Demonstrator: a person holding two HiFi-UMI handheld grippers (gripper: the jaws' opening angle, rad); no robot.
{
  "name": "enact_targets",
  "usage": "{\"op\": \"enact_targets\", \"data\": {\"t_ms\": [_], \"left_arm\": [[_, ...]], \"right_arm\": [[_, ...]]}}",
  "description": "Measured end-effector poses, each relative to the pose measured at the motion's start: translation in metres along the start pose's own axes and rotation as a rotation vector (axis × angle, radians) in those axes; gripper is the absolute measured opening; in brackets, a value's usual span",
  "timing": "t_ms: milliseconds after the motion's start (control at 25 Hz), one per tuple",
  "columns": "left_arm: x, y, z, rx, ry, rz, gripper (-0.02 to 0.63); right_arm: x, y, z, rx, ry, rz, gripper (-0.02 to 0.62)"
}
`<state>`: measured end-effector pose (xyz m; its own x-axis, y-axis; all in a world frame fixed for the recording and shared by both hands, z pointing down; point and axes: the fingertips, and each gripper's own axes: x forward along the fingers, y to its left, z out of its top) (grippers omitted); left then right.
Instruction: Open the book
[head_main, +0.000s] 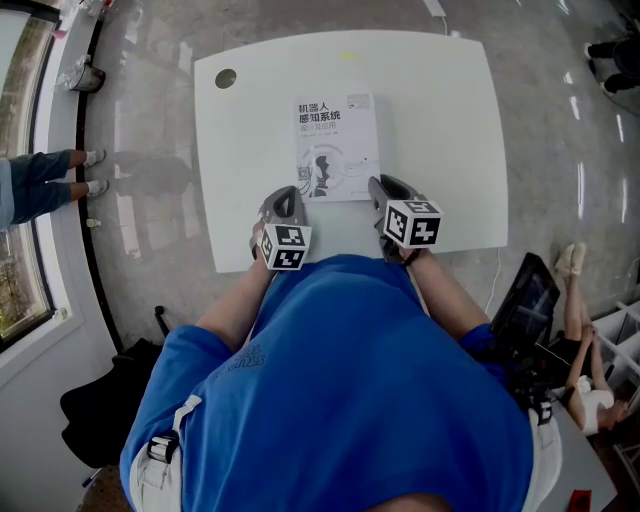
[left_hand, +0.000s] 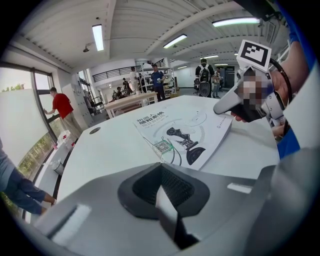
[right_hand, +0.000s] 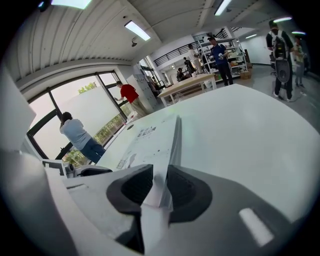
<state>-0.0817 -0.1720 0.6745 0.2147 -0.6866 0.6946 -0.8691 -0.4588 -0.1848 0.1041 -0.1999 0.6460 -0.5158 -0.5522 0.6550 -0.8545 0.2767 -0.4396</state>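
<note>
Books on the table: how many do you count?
1: a closed book lies on the white table between the left tool and right tool. None seems hidden.

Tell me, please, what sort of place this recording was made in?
Probably an open-plan lab or workshop in an industrial building: a ribbed ceiling with strip lights, a wooden workbench and shelving racks behind, and a polished floor round the white table where the book lies.

Whoever this is has on a bright blue short-sleeved T-shirt and pale trousers with a black buckle at the hip. The left hand-held gripper and right hand-held gripper are smooth grey shells, each topped by a cube of black-and-white square markers.
</note>
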Motion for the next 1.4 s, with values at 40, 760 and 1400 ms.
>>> {"op": "enact_targets", "data": {"t_ms": [40, 760, 1400], "left_arm": [[0.001, -0.001, 0.000, 0.001, 0.000, 0.001, 0.006], [0.009, -0.002, -0.002, 0.015, -0.002, 0.003, 0.006], [0.010, -0.003, -0.002, 0.024, -0.006, 0.000, 0.006]], "right_arm": [[-0.002, 0.000, -0.001, 0.006, -0.005, 0.007, 0.091], [-0.009, 0.000, -0.016, -0.025, 0.032, 0.021, 0.077], [-0.015, 0.002, -0.019, 0.113, 0.025, 0.101, 0.077]]}}
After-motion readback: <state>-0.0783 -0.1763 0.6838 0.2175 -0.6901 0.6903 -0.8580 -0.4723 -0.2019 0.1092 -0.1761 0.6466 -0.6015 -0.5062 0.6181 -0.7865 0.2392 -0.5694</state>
